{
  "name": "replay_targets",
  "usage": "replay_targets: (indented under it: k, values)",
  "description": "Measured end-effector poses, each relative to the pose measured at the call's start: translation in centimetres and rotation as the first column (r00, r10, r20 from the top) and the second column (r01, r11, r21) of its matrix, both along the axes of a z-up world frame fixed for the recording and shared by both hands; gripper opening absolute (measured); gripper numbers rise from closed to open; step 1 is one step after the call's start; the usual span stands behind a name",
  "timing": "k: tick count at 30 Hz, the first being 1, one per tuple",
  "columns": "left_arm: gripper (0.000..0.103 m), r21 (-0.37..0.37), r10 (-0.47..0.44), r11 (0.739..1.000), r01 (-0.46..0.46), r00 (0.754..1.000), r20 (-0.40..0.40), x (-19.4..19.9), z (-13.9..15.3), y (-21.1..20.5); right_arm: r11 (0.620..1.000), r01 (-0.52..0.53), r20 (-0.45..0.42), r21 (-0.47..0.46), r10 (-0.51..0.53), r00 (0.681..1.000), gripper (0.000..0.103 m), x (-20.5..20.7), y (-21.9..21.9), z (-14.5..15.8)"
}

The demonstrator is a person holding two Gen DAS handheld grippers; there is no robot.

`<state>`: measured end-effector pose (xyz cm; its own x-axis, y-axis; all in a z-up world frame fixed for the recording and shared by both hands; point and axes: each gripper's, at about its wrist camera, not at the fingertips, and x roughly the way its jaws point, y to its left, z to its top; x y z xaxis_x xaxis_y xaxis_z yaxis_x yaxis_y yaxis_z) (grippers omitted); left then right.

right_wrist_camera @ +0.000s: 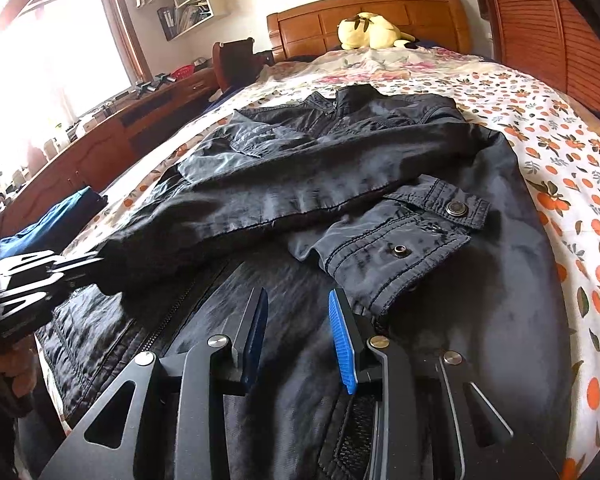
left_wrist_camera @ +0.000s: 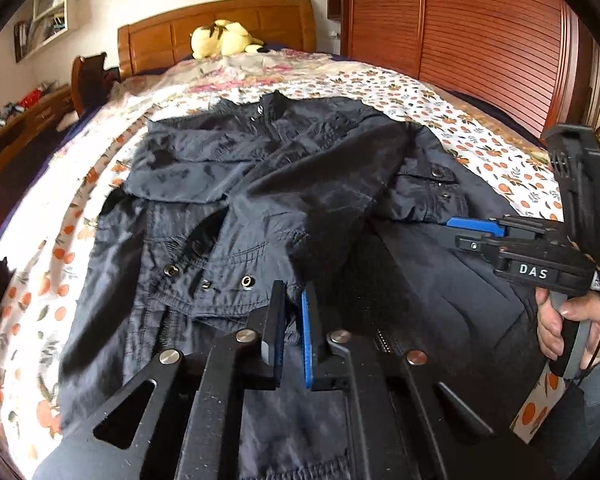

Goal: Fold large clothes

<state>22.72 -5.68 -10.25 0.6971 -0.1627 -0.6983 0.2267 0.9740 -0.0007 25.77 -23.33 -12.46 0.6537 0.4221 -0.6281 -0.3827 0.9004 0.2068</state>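
Dark jacket spread on the bed, collar toward the headboard, both sleeves already laid crosswise over the chest, cuff with snap button resting on the right half. Next step, by the look of it: lifting the hem end nearest the cameras and carrying it up to the collar.

Left hand-held gripper low over the hem area, fingers narrowly parted with a fold of cloth between or just under them; cannot tell for certain whether pinched. Right hand-held gripper a moderate gap apart, hovering above the front panel beside the zip, holding nothing.

To do well: take the hem at two matching points, one near each side seam, well apart. Pinch all layers, lining included, not merely the top skin. Raise both corners level, move forward together, keep the sleeves from sliding off the chest. Lay down short of the collar, then smooth outward.

Likely trouble: slippery shell cloth, thick cuff and snaps making a lump under the fold, zip edge catching a finger.

Around: yellow plush toy by the headboard, well clear. Blue garment at the left edge of the bed, near but not touching. Wooden wardrobe to the right, long desk under the window. Nothing lying on the fold's path.
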Motion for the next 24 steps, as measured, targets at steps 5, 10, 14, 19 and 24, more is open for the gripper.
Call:
replay_targets:
  k: [5, 10, 14, 19, 24]
  values:
    - [0.010, -0.035, -0.027, 0.999, 0.026, 0.999, -0.038, -0.5, 0.2, 1.0, 1.000, -0.009, 0.000, -0.003, 0.009, 1.000, 0.033, 0.0, 0.1, -0.1]
    - [0.042, -0.035, -0.009, 0.999, 0.009, 1.000, -0.013, -2.3, 0.6, 3.4, 1.000, -0.011, -0.002, -0.013, 0.011, 1.000, 0.033, 0.2, 0.3, -0.1]
    - [0.042, -0.004, 0.054, 0.999, -0.054, 0.998, -0.015, -3.6, 0.5, 6.5, 1.000, -0.009, 0.000, -0.021, 0.009, 1.000, 0.033, 0.1, 0.5, -0.2]
    - [0.049, 0.014, 0.142, 0.990, -0.141, 0.989, -0.050, -4.7, -0.3, 11.0, 0.999, -0.013, -0.005, -0.032, 0.013, 1.000, 0.033, 0.3, 0.6, -0.3]
    - [0.079, 0.044, 0.202, 0.979, -0.199, 0.976, -0.077, -5.1, -1.2, 13.7, 0.999, -0.014, -0.008, -0.045, 0.013, 1.000, 0.033, 0.5, 0.6, -0.4]
